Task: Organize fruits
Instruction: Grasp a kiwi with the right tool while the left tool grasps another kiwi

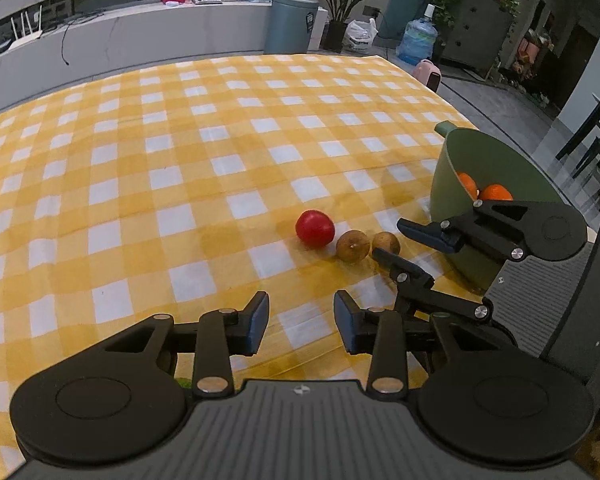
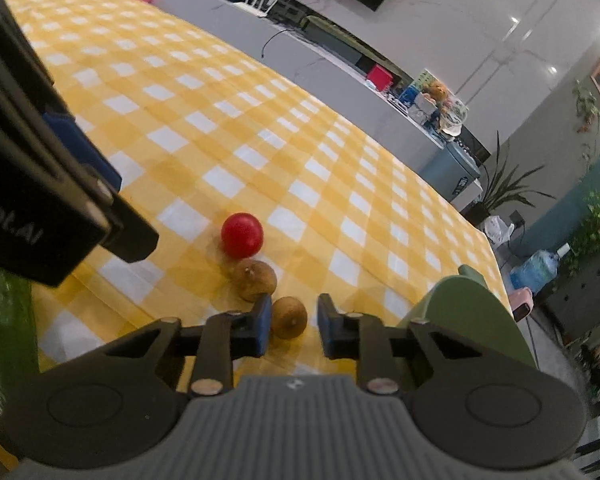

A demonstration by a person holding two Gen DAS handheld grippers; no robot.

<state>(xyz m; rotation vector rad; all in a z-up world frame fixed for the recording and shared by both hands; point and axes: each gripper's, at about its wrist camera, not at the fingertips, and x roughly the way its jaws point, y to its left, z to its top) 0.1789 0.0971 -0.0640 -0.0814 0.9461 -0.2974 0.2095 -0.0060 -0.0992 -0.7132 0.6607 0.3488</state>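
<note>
Brown fruit [image 2: 288, 317] lies between right gripper [image 2: 291, 326] fingers, jaws parted, not yet pinching; left gripper [image 1: 301, 322] open, empty. Risk: round fruit may squirt forward toward its neighbour [image 2: 255, 280].

Green bowl [image 1: 446, 172] beside open tablecloth [image 1: 140, 168].

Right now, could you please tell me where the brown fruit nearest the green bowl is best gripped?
Probably across the round middle of the brown fruit, from above on the near side, as the right gripper points: it is a loose ball, with another brown fruit and the green bowl close by.
</note>
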